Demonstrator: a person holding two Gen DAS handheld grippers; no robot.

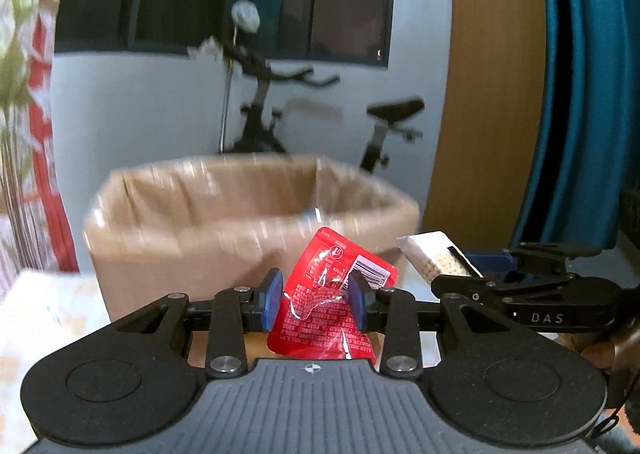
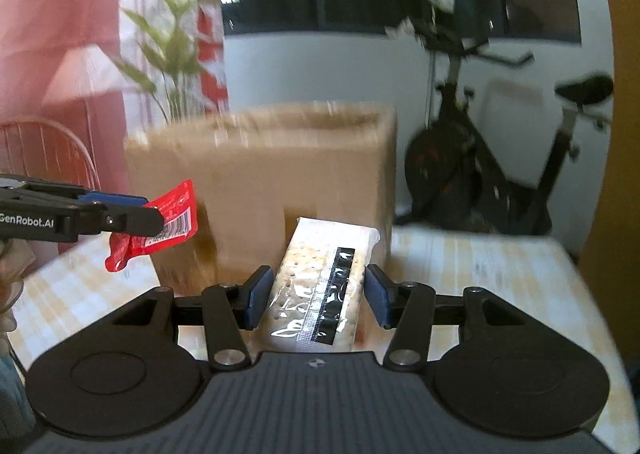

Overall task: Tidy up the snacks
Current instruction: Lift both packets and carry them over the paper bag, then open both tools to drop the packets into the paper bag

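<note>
Left wrist view: left gripper (image 1: 316,300) clamped on red sachet (image 1: 334,300), jaws narrowed to the sachet's width, blue pads (image 1: 273,300) pinching the crumpled foil on both flanks. Sachet hanging up in the air in front of cardboard box (image 1: 248,221), not yet over the opening. Risk: thin slippery foil, grip on a crease only, so likely to slide out or rotate on any jerk and land on the worktop (image 1: 44,306) short of the box. Also risk of clipping the near box wall if carried forward too low. Pose: pointing forward and slightly downward, level roll, facing the box's near wall. Right gripper (image 1: 472,274) visible just beside on the right, cracker pack (image 1: 434,254) poking forward from it.

Right wrist view: right gripper (image 2: 316,300) closed on cracker pack (image 2: 320,286), jaws moderately apart, pads against the long sides, pack lifted clear of worktop (image 2: 480,266) and aimed at cardboard box (image 2: 260,189). Risk: glossy wrap, long pack cantilevered forward, may droop or slip; crackers may crack under squeeze. Both hands close together, so collision possible at the box mouth. Pose: tilted slightly down, roughly level, box wall directly ahead. Left gripper (image 2: 154,217) at left edge, red sachet (image 2: 160,228) dangling from it.
</note>
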